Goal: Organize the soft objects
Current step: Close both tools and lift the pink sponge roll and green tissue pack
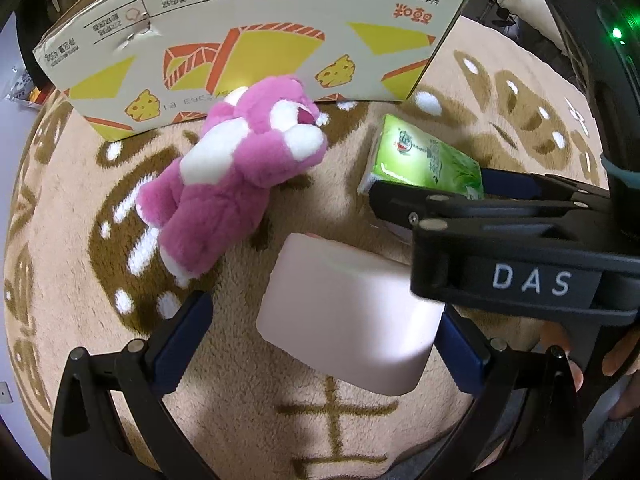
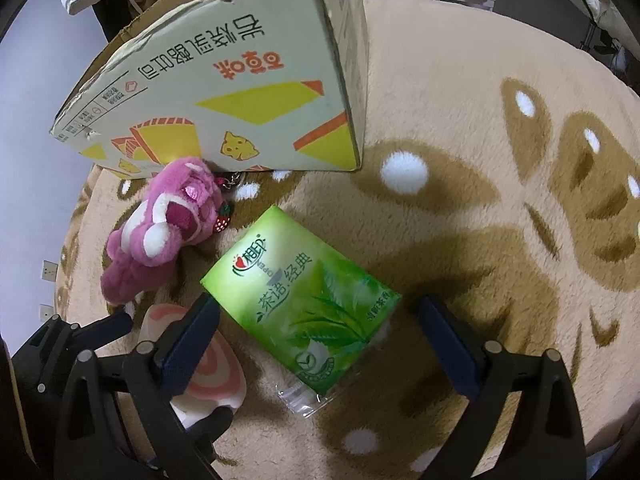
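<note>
Green tissue pack (image 2: 304, 300) lies untouched between wide-open right tool (image 2: 320, 328) pads.

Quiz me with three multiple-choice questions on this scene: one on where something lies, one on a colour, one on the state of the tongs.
1. Where does the pink plush bear lie?
A. inside the box
B. on the rug, in front of the cardboard box
C. on top of the tissue pack

2. What colour is the tissue pack?
A. green
B. blue
C. red

3. How do the right tongs stand?
A. shut on the bear
B. shut with nothing between them
C. open, the tissue pack between the fingers

Answers:
1 B, the bear rests on the rug against the box front.
2 A, its wrapper is green with leaves.
3 C, there are gaps beside both pads.
</note>
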The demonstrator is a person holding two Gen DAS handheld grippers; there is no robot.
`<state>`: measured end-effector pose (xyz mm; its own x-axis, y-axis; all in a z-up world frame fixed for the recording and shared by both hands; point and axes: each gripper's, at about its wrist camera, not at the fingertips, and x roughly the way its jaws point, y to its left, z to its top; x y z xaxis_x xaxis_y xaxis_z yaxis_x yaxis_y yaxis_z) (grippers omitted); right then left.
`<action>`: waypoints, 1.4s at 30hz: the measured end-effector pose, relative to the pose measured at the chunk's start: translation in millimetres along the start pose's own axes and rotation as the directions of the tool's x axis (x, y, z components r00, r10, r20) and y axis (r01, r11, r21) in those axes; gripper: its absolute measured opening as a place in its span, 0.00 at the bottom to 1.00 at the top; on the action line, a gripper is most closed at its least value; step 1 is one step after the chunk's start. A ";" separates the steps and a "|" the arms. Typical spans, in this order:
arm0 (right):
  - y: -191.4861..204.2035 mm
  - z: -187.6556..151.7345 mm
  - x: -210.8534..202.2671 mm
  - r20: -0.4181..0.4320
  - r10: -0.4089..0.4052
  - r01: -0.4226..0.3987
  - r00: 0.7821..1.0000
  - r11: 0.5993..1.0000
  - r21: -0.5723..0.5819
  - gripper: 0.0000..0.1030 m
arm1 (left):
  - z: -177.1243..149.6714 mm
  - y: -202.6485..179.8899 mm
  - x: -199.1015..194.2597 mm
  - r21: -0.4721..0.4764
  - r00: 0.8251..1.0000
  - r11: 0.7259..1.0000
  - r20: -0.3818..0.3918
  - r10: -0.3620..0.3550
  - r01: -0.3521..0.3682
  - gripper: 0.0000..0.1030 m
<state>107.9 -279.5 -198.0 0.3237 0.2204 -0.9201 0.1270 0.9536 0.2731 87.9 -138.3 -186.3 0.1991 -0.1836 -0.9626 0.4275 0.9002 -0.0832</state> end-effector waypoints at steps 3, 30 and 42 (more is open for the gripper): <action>-4.5 -1.6 -0.4 -0.013 -0.015 0.015 1.000 1.000 0.000 0.95 | -0.1 0.9 0.7 0.004 1.000 1.000 -0.005 0.006 -0.006 1.00; 4.0 -6.7 -17.7 0.014 -0.025 0.025 1.000 0.998 -0.051 0.69 | -8.0 16.2 -22.1 -0.025 0.996 0.999 0.074 0.047 -0.046 0.66; 6.0 -10.7 -48.0 0.069 0.003 0.001 0.998 0.998 -0.059 0.68 | -14.4 30.4 -47.2 -0.092 0.984 0.991 0.140 0.108 -0.096 0.57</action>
<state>83.1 -282.2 -155.2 0.3880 0.2091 -0.8976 0.0713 0.9642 0.2554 78.8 -96.6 -147.1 0.3651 -0.1386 -0.9206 0.3233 0.9462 -0.0142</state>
